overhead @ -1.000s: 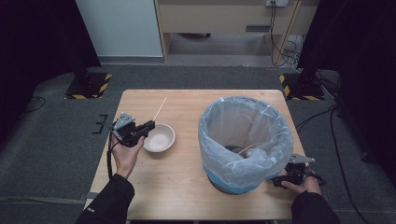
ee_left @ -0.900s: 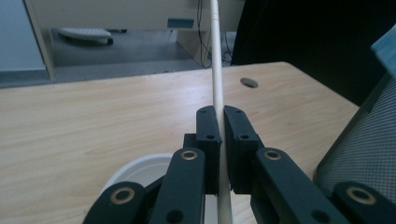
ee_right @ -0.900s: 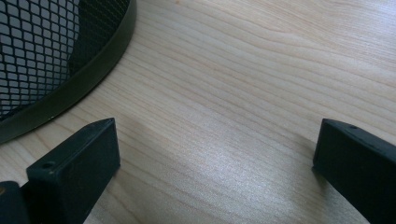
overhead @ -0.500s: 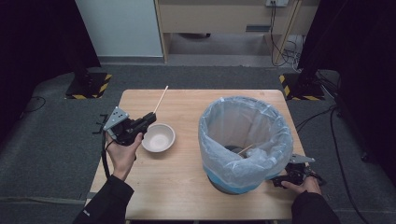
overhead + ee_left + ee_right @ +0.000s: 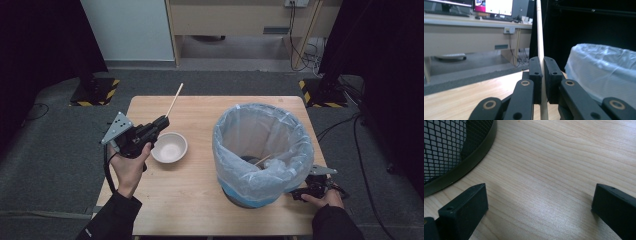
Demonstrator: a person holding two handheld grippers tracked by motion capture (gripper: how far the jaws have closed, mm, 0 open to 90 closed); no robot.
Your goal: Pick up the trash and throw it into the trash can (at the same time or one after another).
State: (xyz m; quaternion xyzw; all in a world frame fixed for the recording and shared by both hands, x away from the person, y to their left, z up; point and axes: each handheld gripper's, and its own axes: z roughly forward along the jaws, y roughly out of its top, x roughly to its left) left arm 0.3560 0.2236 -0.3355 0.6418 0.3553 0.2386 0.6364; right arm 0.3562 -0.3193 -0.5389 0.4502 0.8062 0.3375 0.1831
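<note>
No text, label, brand or number can be read anywhere on the table (image 5: 200, 195). The monitor (image 5: 494, 6) in the left gripper view perhaps carries writing, but it is too blurred and small to make out.

This looks like a lab or test room. Far past the left gripper (image 5: 541, 82) stands a long desk (image 5: 474, 23) with computer screens (image 5: 494, 6) on it. Black curtains (image 5: 45, 50) hang beyond both grippers. Wires (image 5: 305, 52) and yellow-and-black striped stand feet (image 5: 95, 92) sit on the grey carpet floor (image 5: 60, 145).
</note>
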